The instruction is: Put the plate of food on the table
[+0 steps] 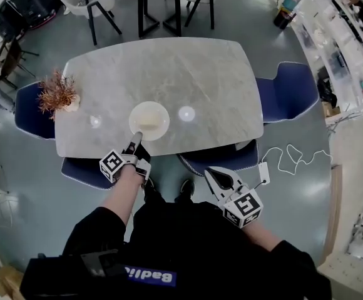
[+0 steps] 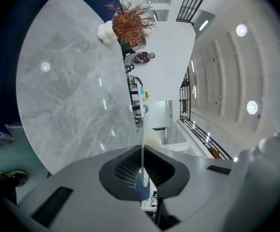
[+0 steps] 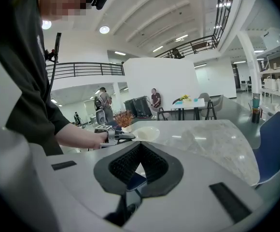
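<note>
Our left gripper [image 1: 136, 139] is clamped on the near rim of the plate [image 1: 162, 114], the thin edge pinched between its jaws. The plate sits on the table [image 1: 188, 74] close to its near edge, with pale food [image 1: 148, 120] on it. Our right gripper [image 1: 211, 172] hangs off the table's near edge, jaws pressed together on nothing

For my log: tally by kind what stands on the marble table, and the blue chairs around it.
plate of food: 1
dried plant: 1
blue chairs: 4
Total: 6
</note>
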A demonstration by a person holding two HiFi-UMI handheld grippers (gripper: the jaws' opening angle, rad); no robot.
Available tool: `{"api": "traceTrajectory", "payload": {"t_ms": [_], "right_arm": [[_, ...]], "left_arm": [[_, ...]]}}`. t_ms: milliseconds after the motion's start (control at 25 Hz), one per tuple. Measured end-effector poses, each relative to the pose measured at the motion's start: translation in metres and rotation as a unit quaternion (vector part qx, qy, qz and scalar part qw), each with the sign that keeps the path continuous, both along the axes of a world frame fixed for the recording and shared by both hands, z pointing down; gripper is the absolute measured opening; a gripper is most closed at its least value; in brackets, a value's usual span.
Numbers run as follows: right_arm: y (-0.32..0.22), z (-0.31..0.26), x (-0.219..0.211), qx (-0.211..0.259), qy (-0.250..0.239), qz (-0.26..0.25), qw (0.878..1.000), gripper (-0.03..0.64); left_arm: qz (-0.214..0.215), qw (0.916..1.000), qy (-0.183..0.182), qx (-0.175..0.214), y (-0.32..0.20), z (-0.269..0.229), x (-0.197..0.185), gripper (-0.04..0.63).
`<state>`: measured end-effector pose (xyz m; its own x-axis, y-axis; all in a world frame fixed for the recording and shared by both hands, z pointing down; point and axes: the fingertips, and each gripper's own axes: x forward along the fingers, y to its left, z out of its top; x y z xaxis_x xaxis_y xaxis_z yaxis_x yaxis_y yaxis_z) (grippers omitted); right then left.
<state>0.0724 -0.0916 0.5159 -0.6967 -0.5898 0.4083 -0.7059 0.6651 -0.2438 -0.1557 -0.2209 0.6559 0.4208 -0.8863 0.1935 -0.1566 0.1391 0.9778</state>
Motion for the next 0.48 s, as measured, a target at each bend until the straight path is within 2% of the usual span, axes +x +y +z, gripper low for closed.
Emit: {"api": "traceTrajectory", "payload": {"t_ms": [200,480], "right_arm": [[-0.005,0.003,0.001,-0.007,0.015,0.027,0.999,0.009],[-0.013,0.006,0.004,-0.012,0.040,0.064,0.997,0.009]], "left_arm": [[0.010,0.9998,-0.018,-0.002,-0.033,0.037,-0.012,0.017],[0.026,0.9981,-0.041,-0.037,-0.067,0.086,-0.021,0.017]]}}
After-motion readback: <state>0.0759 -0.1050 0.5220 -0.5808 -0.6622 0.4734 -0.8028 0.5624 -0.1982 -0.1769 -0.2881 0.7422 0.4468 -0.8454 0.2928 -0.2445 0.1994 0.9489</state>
